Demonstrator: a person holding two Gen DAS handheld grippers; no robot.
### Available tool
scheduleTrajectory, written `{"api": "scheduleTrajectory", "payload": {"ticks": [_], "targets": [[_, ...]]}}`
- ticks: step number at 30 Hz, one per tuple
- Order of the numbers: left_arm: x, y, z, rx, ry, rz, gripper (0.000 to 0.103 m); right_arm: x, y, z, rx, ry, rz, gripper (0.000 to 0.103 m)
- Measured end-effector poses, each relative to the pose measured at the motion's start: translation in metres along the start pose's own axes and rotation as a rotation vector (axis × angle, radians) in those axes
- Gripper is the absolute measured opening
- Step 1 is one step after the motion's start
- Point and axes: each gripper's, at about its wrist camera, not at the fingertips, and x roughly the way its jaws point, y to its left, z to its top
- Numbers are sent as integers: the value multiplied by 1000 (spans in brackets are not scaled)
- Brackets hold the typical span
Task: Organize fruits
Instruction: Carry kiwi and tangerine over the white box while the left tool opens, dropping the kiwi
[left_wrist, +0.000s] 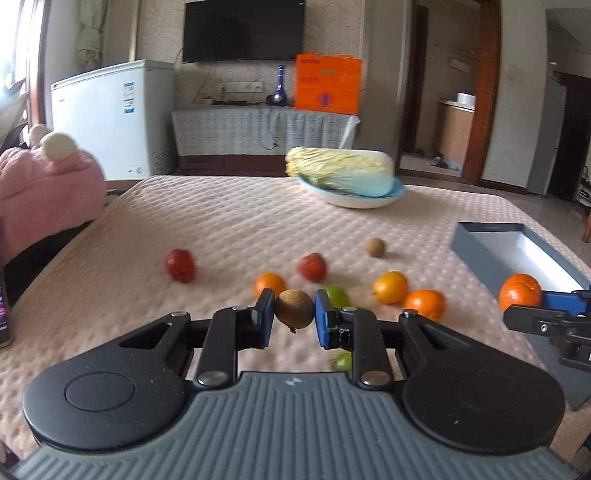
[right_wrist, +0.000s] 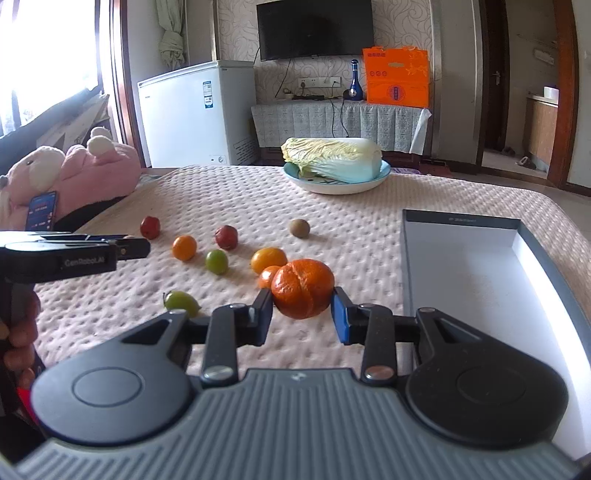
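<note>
My left gripper (left_wrist: 294, 309) is shut on a brown kiwi (left_wrist: 294, 308) and holds it above the pink bedspread. My right gripper (right_wrist: 303, 293) is shut on a large orange tangerine (right_wrist: 303, 288), just left of the open grey box (right_wrist: 461, 266); the tangerine also shows in the left wrist view (left_wrist: 520, 291) beside the box (left_wrist: 517, 251). Loose on the bedspread lie two red fruits (right_wrist: 150, 227) (right_wrist: 226, 237), a second kiwi (right_wrist: 299, 227), small oranges (right_wrist: 184, 247) (right_wrist: 268, 260), and green fruits (right_wrist: 216, 261) (right_wrist: 181, 301).
A blue-rimmed plate (right_wrist: 343, 186) with a napa cabbage (right_wrist: 332, 158) sits at the far side of the bed. A pink plush toy (right_wrist: 74, 173) and a phone (right_wrist: 42, 214) lie at the left edge. The left gripper (right_wrist: 74, 254) shows at left in the right wrist view.
</note>
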Motion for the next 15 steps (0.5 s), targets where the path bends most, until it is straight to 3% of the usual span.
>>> {"api": "scheduleTrajectory", "payload": {"ticks": [9,15], "targets": [[2,-56,6,49,-20,-77,27,-43,-26,-1,58,-52,-5,37],[4,-83,7,85,-22,-124,27,-57,-49,-3,90,-62,-60,37]]}}
